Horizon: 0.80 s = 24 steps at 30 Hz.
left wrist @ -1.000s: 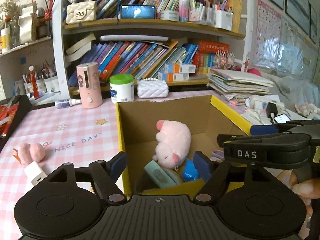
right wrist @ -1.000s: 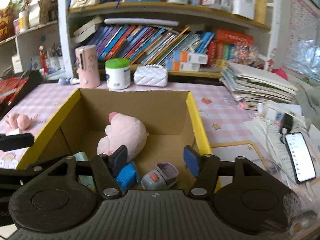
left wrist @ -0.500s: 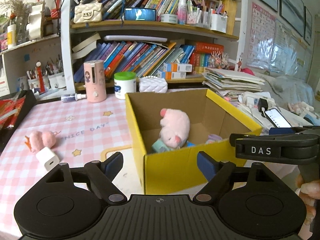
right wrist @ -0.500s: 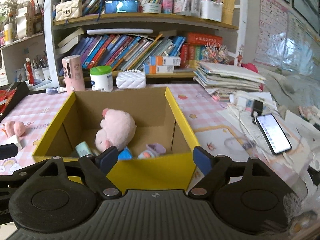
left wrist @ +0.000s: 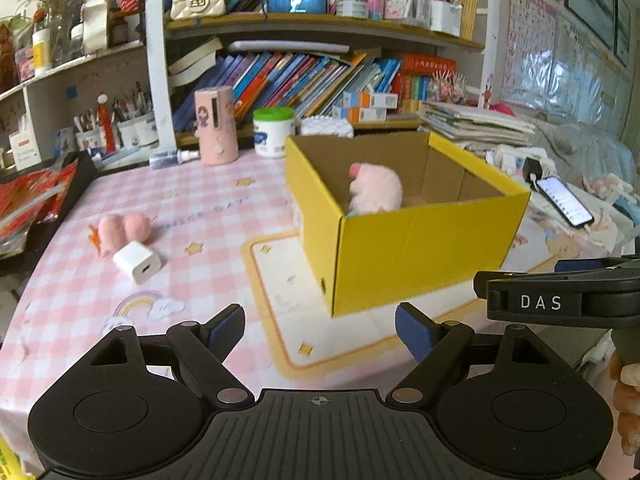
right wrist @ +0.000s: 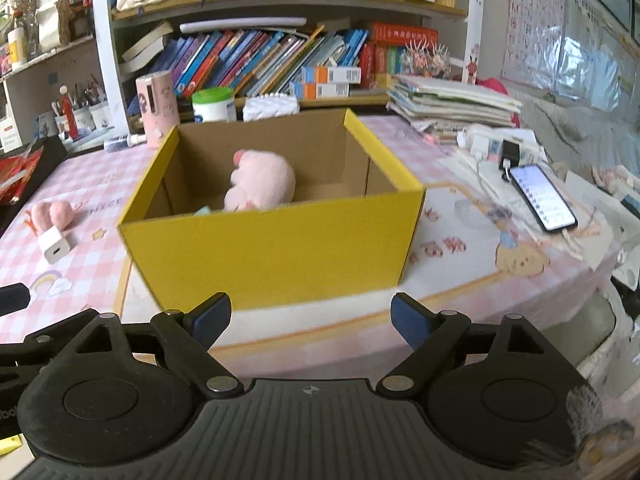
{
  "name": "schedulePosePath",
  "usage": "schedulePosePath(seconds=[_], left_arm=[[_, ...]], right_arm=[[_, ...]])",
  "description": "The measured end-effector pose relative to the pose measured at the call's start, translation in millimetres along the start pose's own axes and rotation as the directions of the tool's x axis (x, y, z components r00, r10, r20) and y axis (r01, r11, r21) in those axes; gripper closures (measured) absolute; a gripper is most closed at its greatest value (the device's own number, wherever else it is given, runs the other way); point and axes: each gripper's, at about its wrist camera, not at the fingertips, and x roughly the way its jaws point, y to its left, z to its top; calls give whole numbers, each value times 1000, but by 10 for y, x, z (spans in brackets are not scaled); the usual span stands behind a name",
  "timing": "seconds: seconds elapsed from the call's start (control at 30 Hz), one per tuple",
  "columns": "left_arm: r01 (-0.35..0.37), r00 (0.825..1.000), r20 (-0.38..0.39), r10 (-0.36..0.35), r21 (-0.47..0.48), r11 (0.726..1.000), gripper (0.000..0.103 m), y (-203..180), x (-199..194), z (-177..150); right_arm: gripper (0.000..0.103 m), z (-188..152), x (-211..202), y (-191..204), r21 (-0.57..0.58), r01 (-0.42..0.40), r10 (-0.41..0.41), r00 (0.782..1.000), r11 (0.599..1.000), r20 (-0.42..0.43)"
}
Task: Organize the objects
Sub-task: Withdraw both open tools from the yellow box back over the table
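Both grippers stand wide open and empty: left gripper (left wrist: 319,326), right gripper (right wrist: 311,314), blue pads on black plastic arms. Their jaws have just been opening, with nothing between them. Landmark: yellow cardboard box (left wrist: 420,252), rectangular, brown inside, just beyond both grippers. Inside it a soft pink plush toy (right wrist: 260,186). Left of the box lie a fuzzy pink toy (left wrist: 122,230) and, touching it, a white square charger (left wrist: 138,262). Right of the box, a lit phone (right wrist: 542,198). Behind it, a green-lidded tub (left wrist: 274,131) and crowded bookshelves (left wrist: 312,76). Pink checked tablecloth (left wrist: 80,300) underneath.
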Motion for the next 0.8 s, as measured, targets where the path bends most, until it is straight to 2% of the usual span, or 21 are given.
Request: schedulePosePath(seconds=[0.37,0.8], left_arm=[[-33,998,-52,32,-18,999,17,223,-206,-252],[-83,992,-102,78,-49,995,17,477,-404,-525]], right_arm=[[9,-305,-124,340,-47,-36,33,998,998,-58],[8,-536,-186,696,-97,-99,87,989,990,-119]])
